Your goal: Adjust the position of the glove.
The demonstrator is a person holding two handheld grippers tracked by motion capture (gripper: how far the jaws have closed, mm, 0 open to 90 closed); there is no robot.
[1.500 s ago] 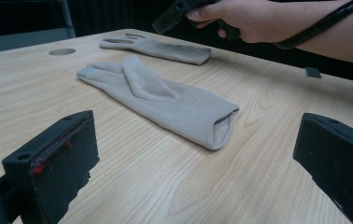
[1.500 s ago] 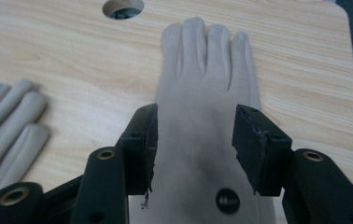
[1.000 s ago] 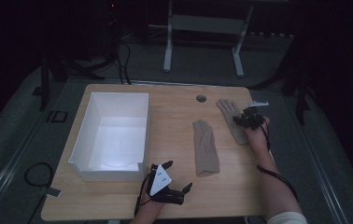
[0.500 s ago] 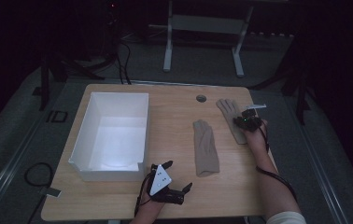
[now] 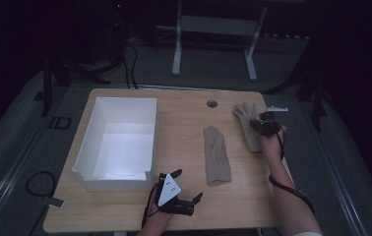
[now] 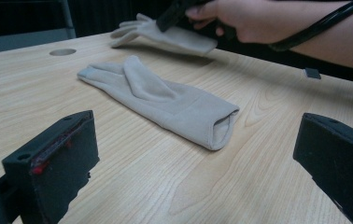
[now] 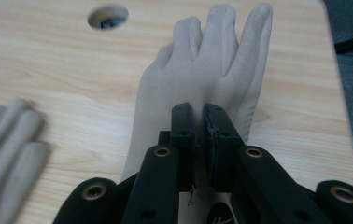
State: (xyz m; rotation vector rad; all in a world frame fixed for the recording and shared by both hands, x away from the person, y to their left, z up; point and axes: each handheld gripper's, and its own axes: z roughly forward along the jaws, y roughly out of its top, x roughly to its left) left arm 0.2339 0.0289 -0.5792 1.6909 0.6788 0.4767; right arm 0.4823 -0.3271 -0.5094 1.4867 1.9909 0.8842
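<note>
Your right gripper [image 7: 198,135] has just been closing, and its own view shows the jaws pinched on the far glove [image 7: 202,79], apparently on a fold near the cuff. The high view gives that glove's place instead: right of centre, by the table's [image 5: 184,206] right edge, long axis running up the frame, fingers toward the top. It is beige and soft. Your left gripper [image 6: 198,158] stands wide apart, facing the near glove [image 6: 160,102] lying flat beside the white box [image 5: 125,142].

The high view is dim, the room beyond the table [image 5: 125,216] nearly black. Both gripper views are brighter; the nearer glove [image 7: 6,154] blurs at the right gripper view's left edge.
</note>
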